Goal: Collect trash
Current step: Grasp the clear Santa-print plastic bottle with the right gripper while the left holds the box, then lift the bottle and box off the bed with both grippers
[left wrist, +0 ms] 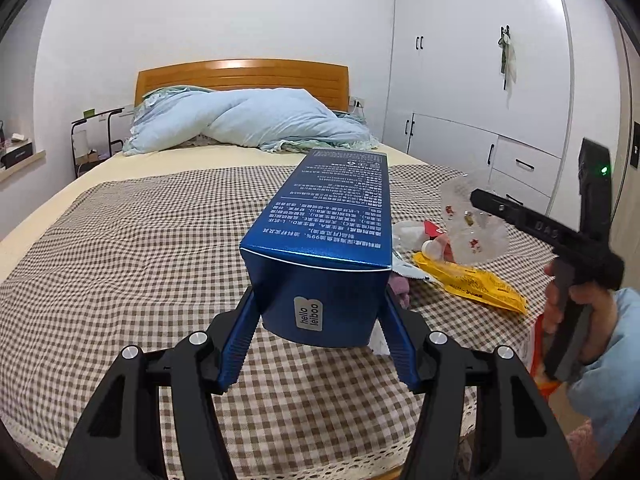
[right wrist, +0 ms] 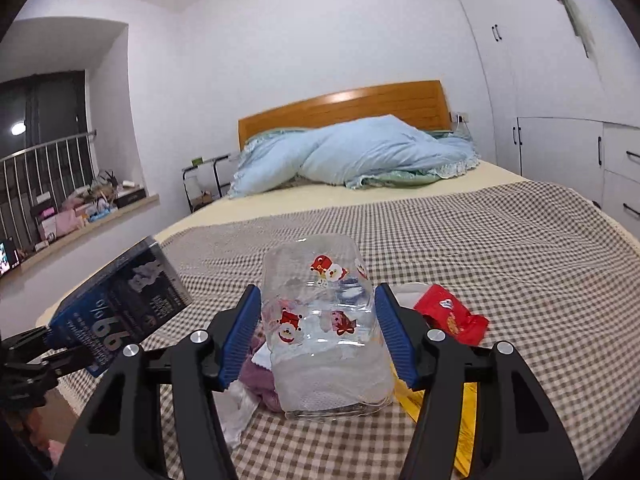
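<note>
The long blue box (left wrist: 320, 236) is clamped at its near end between the blue pads of the left gripper (left wrist: 318, 320), and its long axis runs straight forward along the fingers, away from the camera toward the headboard (left wrist: 240, 76), with the far end raised above the checked blanket (left wrist: 120, 260) on the bed. A small "hello leiboo" sticker sits on the near face. In the right wrist view the same box juts up and to the right from the left edge, clear of the bed. The right gripper (right wrist: 318, 336) grasps a clear plastic cup (right wrist: 324, 328) printed with Santa figures; the cup lies along the fingers with its closed base pointing toward the headboard and its open mouth nearest the camera. Below and beside it on the blanket lie a red wrapper (right wrist: 452, 316), a yellow wrapper (left wrist: 472, 284), a purple cloth scrap (right wrist: 260, 380) and some white paper (right wrist: 240, 412). A hand (left wrist: 580, 304) in a pale blue sleeve holds the right gripper's handle. A crumpled light blue duvet (left wrist: 248, 120) lies at the head of the bed, and white wardrobes (left wrist: 480, 80) stand on the right.
</note>
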A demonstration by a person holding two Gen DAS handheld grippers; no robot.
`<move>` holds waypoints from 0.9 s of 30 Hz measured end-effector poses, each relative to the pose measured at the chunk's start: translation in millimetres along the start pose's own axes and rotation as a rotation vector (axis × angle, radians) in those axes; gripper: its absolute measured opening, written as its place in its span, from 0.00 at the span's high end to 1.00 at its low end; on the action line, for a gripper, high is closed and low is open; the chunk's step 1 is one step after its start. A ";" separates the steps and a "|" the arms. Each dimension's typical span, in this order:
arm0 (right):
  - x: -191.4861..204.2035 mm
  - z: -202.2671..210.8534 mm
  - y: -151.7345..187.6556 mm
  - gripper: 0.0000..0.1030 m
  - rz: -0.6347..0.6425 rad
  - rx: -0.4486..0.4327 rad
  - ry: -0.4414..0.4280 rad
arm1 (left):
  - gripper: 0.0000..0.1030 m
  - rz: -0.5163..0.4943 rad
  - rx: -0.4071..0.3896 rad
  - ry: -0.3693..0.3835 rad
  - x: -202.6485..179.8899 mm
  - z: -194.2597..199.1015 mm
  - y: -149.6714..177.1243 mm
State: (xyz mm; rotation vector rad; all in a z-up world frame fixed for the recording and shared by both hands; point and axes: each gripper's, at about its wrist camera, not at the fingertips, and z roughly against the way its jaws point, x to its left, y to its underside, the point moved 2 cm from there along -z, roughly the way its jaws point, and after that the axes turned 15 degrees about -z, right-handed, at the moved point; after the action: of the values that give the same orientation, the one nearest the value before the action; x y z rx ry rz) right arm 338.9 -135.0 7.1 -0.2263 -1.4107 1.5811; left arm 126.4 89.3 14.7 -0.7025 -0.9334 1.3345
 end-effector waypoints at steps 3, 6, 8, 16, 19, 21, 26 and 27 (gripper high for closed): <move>-2.7 -7.8 5.1 0.44 0.012 -0.042 -0.019 | 0.44 0.001 -0.001 -0.002 3.3 1.4 3.9; -1.7 -12.1 4.3 0.44 0.002 -0.067 -0.048 | 0.44 -0.012 -0.006 -0.008 5.2 -0.5 3.9; 1.9 -13.3 0.3 0.44 0.022 -0.087 -0.062 | 0.44 -0.019 -0.006 -0.012 5.1 -3.4 2.7; -2.1 -45.7 -13.9 0.44 0.062 -0.057 -0.071 | 0.44 -0.024 0.012 -0.002 0.8 -32.3 -7.9; -4.8 -59.6 -19.0 0.44 0.059 -0.055 -0.079 | 0.44 -0.036 0.021 -0.004 -0.9 -44.4 -12.3; -5.0 -66.5 -20.9 0.44 0.064 -0.057 -0.079 | 0.44 -0.039 0.028 -0.007 -0.9 -54.4 -15.9; -6.7 -88.3 -31.5 0.44 0.058 -0.053 -0.096 | 0.44 -0.034 0.044 -0.013 6.1 -78.0 -24.1; -5.6 -92.2 -32.9 0.44 0.059 -0.050 -0.096 | 0.44 -0.032 0.047 -0.013 7.7 -81.4 -25.2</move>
State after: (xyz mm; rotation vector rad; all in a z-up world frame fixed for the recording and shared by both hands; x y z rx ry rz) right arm 421.7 -82.6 3.6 -0.2256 -1.5315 1.6246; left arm 209.7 100.8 -1.4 -0.6411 -0.9174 1.3297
